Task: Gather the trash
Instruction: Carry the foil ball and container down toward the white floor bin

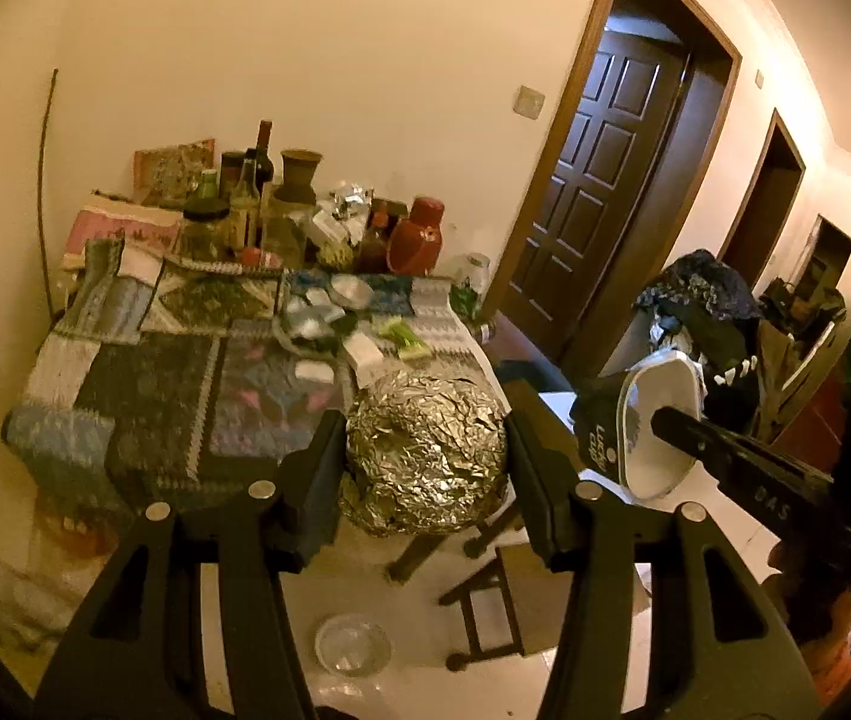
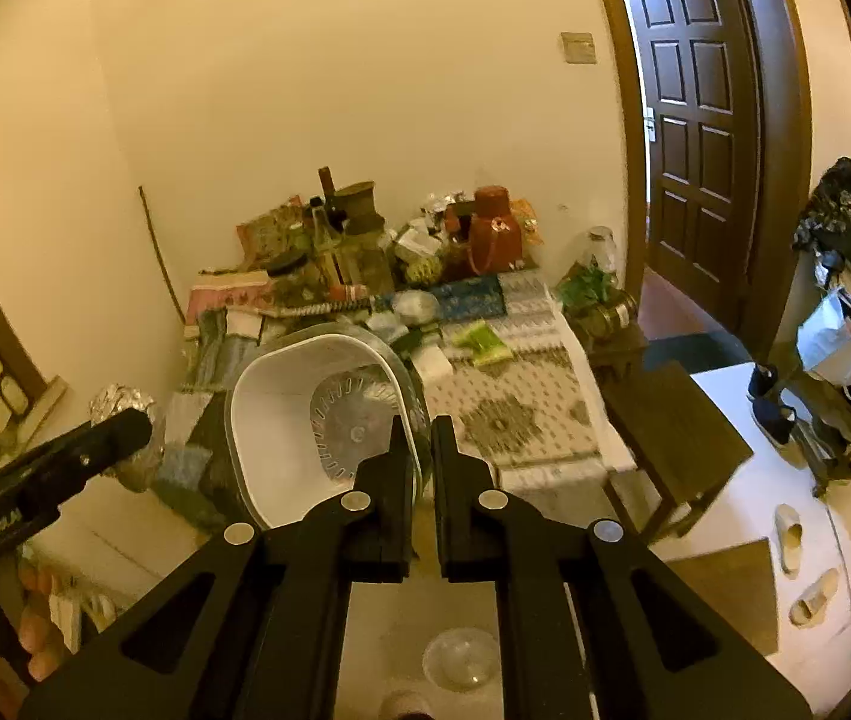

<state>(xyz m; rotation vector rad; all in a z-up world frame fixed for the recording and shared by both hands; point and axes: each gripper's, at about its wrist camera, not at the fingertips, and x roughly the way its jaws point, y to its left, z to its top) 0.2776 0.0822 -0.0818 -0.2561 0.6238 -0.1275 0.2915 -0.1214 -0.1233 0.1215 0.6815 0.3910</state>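
The left gripper (image 1: 425, 456) holds a crumpled foil ball (image 1: 425, 456) — its fingers (image 1: 317, 462) stand about half apart, pressed on either side of the ball. The right gripper (image 2: 419, 450) is nearly closed, pinching the rim of a white plastic container (image 2: 299, 420) that tilts up to the left of its fingers. Beyond both sets of fingertips lies a cluttered table (image 1: 143, 396) — wrappers and a green packet (image 2: 482, 343) still on its cloth.

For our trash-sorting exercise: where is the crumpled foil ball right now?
In the left wrist view, the foil ball sits between the left gripper jaws, held above the floor beside the table; the right wrist view shows it at far left.
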